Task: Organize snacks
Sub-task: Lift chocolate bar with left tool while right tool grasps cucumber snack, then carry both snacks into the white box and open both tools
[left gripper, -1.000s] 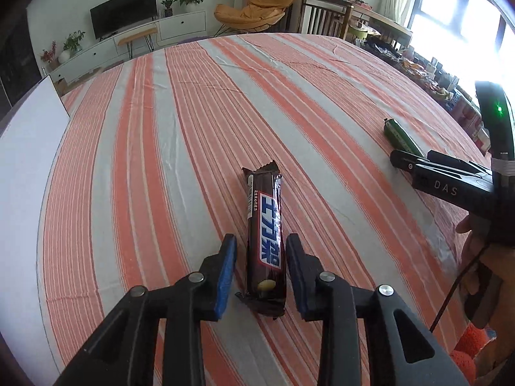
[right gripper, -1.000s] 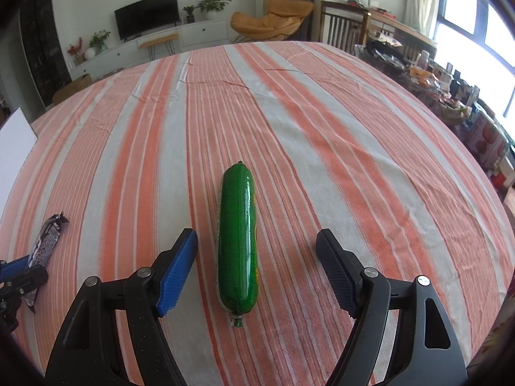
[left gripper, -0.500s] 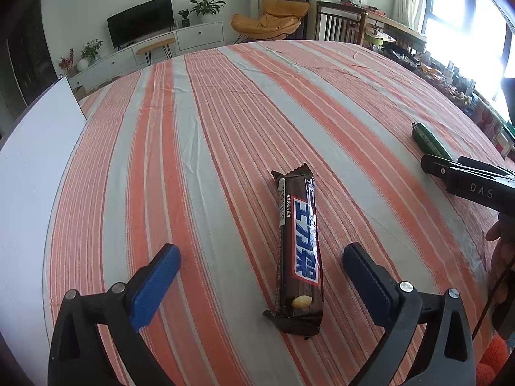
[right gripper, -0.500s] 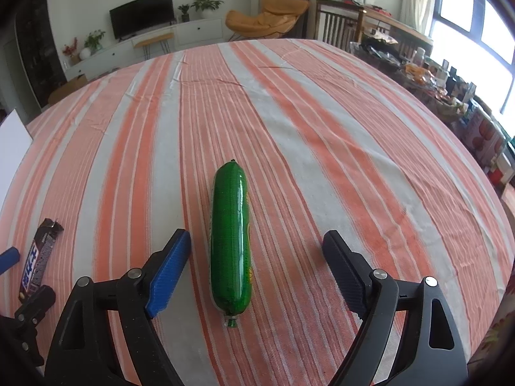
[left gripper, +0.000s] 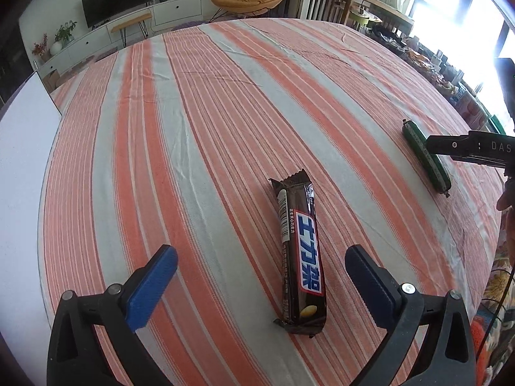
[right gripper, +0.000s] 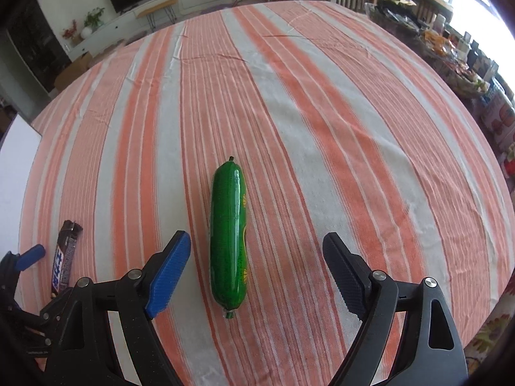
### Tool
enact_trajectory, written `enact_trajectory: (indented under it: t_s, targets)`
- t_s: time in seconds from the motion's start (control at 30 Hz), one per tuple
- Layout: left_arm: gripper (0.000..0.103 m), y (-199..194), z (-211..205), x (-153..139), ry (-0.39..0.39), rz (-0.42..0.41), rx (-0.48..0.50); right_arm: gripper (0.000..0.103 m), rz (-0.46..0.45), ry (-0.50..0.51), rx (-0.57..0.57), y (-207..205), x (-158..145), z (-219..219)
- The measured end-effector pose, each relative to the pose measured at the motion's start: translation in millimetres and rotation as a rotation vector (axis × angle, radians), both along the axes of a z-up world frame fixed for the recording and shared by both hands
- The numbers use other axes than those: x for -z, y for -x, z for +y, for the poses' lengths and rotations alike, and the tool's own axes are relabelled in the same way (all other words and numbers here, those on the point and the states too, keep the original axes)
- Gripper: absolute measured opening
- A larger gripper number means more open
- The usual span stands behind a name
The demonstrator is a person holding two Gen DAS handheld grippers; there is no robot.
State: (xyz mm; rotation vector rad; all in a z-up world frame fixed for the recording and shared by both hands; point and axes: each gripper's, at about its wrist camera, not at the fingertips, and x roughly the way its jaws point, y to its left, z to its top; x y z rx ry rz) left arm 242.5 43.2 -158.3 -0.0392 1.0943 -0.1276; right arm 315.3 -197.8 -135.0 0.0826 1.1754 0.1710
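Observation:
A brown chocolate bar (left gripper: 299, 254) with a blue label lies on the striped tablecloth (left gripper: 209, 112). My left gripper (left gripper: 261, 284) is open, with the bar's near end between its fingers, untouched. A green sausage snack (right gripper: 228, 238) lies lengthwise on the cloth. My right gripper (right gripper: 257, 271) is open with the sausage's near end between its fingers, closer to the left one. The sausage also shows in the left wrist view (left gripper: 425, 157), partly behind the right gripper. The bar also shows in the right wrist view (right gripper: 64, 257).
A white board (left gripper: 22, 177) lies along the table's left side. Beyond the table's right edge stand shelves with packaged goods (right gripper: 466, 64). Chairs (left gripper: 325, 3) stand past the far edge.
My left gripper opened wide, letting go of the chocolate bar, and drew back a little. My right gripper stayed open and pulled back slightly from the sausage.

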Motion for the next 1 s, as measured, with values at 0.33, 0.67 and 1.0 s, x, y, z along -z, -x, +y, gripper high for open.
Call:
enact_trajectory:
  t_s: [0.33,0.67,1.0]
  targets:
    - [0.017,-0.4,-18.1,-6.5,-0.028,0.004,0.064,0.046,0.115,0.093,-0.061,-7.2,9.8,32.7]
    - [0.017,80.3,19.8,-79.9,0.258,-0.146,0.034,0.023,0.045,-0.143,-0.003,50.9,-22.9,13.1]
    - [0.017,212.0,121.4,-201.0,0.499,-0.358,-0.058,0.023,-0.032,-0.435,-0.266,153.1,-104.5,121.9]
